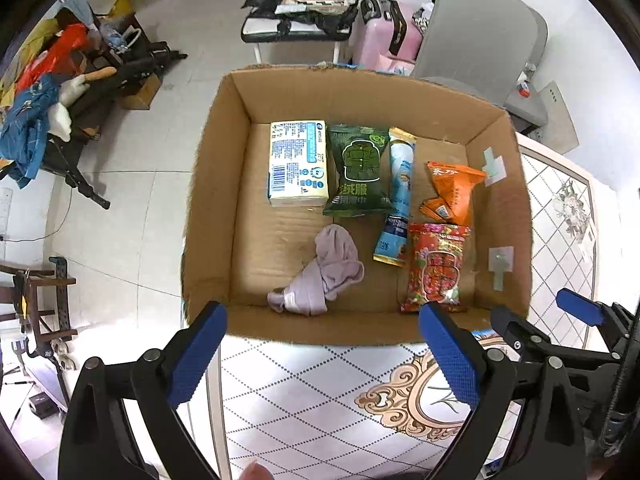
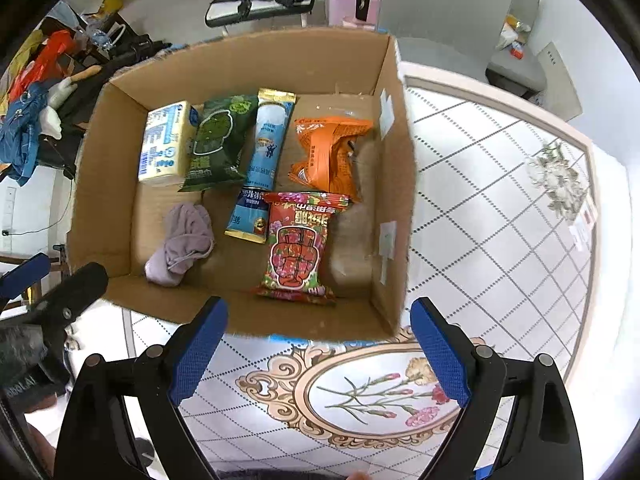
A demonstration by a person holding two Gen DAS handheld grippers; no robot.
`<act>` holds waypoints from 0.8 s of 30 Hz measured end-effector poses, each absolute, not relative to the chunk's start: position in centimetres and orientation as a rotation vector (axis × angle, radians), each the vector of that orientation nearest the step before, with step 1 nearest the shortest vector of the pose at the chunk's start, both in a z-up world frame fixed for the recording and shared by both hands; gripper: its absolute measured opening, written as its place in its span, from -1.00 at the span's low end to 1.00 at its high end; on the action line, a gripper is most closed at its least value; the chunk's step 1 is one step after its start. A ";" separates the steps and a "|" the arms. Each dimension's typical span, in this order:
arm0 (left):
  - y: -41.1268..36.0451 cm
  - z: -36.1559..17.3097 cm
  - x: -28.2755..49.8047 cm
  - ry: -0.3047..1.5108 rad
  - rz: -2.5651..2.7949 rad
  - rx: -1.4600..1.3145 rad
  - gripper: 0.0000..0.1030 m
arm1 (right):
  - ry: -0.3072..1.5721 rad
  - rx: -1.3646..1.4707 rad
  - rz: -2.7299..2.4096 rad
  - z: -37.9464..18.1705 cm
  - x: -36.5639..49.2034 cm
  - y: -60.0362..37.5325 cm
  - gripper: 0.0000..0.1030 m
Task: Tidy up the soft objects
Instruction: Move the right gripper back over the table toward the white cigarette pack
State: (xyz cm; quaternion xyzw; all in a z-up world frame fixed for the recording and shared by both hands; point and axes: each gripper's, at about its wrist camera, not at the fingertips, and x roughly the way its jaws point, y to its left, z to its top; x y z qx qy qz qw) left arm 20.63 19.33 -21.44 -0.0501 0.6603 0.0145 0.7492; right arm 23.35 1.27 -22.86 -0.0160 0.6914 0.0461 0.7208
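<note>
1. Both the left hand-held gripper [image 1: 322,334] and the right hand-held gripper [image 2: 320,330] are seen spread wide, nothing held, poised at the near rim of an open brown cardboard box [image 1: 502,216] on the tiled desk [image 1: 304,392].
2. Inside, a crumpled lilac cloth [image 1: 320,276] lies at 6 o'clock.
3. A red floral snack packet [image 1: 438,266] is seen at 4 o'clock, an orange packet [image 1: 454,190] at 2, and a pale-yellow tissue pack [image 1: 298,164] at 10.

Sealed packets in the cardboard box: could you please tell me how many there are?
4: a green packet at the back beside a long blue packet, an orange packet right of that, and a red floral packet in front. None seems hidden.
</note>
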 end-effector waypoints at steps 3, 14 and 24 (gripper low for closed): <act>19.0 -20.0 19.5 1.419 0.017 -0.127 0.91 | 1.488 -0.035 0.102 -21.0 22.2 1.0 0.83; 18.2 -13.5 15.8 1.320 -0.002 -0.133 0.91 | 1.396 0.006 0.156 -14.1 17.7 -0.5 0.83; 16.2 -12.3 15.8 1.310 0.008 -0.167 0.91 | 1.376 0.093 0.153 -12.7 17.3 -4.6 0.83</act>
